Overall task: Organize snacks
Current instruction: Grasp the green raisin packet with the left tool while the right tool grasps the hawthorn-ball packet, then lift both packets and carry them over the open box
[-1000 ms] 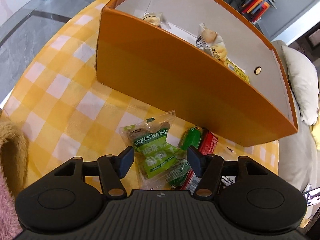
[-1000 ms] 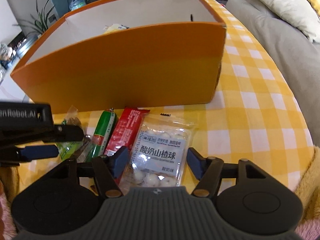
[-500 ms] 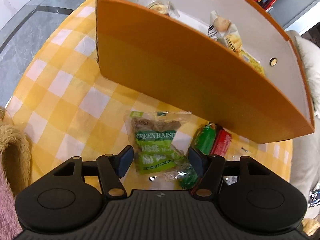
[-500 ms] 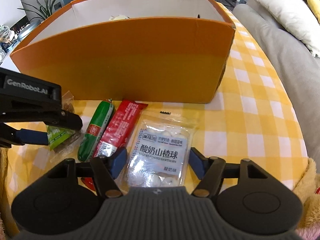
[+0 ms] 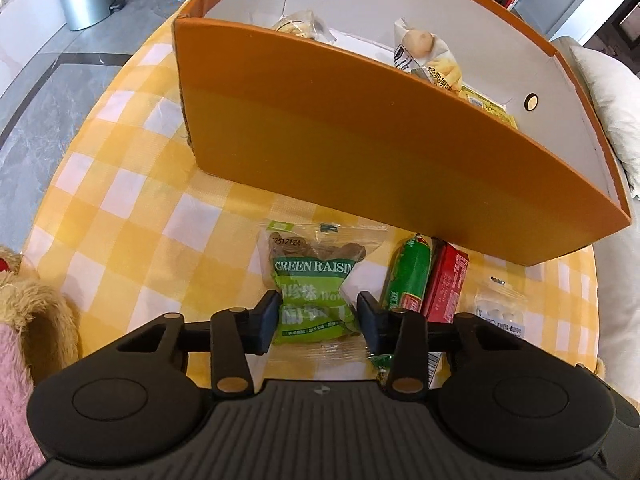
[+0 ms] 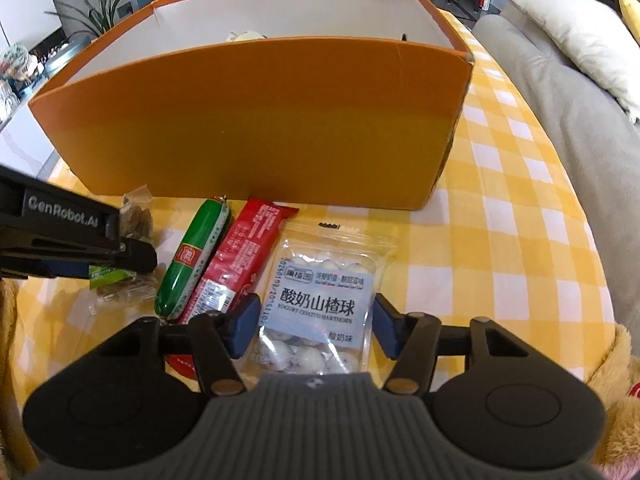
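Observation:
A green raisin packet (image 5: 316,268) lies on the yellow checked tablecloth (image 5: 120,200) in front of a tall orange box (image 5: 360,140). My left gripper (image 5: 318,316) is closing, and its pads pinch the packet's lower half from both sides. To its right lie a green sausage (image 5: 406,276) and a red bar (image 5: 446,284). In the right wrist view, a clear yogurt hawthorn packet (image 6: 320,296) lies between the closing jaws of my right gripper (image 6: 316,320). The pads stand at its edges and the packet is not crumpled. The left gripper's fingers (image 6: 128,256) show at the left there.
Inside the box (image 6: 260,120) stand a chips packet (image 5: 428,52) and a bun packet (image 5: 300,26). A grey sofa (image 6: 560,120) with a pillow (image 6: 580,32) borders the table's right side. A plush toy (image 5: 32,312) sits at the near left edge.
The left jaws have narrowed onto the raisin packet, which now looks pinched at its waist. The right jaws have drawn in to the hawthorn packet's edges. Neither hand has shifted much.

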